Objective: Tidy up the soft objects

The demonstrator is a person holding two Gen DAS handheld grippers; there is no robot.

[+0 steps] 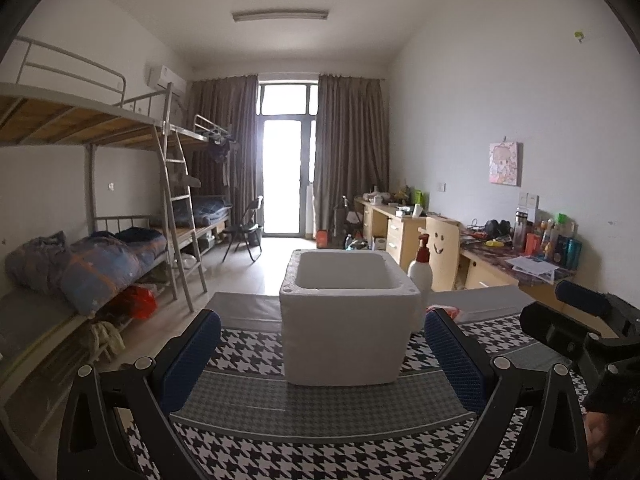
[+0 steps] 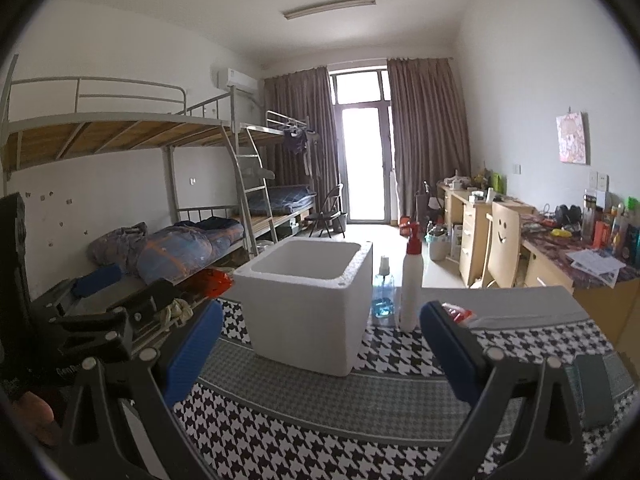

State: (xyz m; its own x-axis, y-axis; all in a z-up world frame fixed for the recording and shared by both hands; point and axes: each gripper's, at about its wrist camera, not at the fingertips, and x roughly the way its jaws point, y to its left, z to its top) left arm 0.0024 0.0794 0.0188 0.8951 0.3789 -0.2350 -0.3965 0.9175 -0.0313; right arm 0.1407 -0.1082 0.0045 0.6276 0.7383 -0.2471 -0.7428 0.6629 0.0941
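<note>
Here, my two grippers hang open and empty in front of the white foam box (image 1: 346, 316).

The box stands upright on the houndstooth cloth (image 1: 304, 452), its cavity showing nothing inside from either wrist view. Just behind its right side stand a white pump bottle (image 2: 411, 280) with a red top and a small blue-liquid bottle (image 2: 383, 292); a red-and-white soft packet (image 2: 458, 314) peeks past my right finger. My left gripper (image 1: 322, 354) and right gripper (image 2: 320, 346) both have jaws spread wide, holding nothing. Bunk beds (image 1: 100, 248) line the left wall, desks (image 1: 404, 226) the right.
</note>
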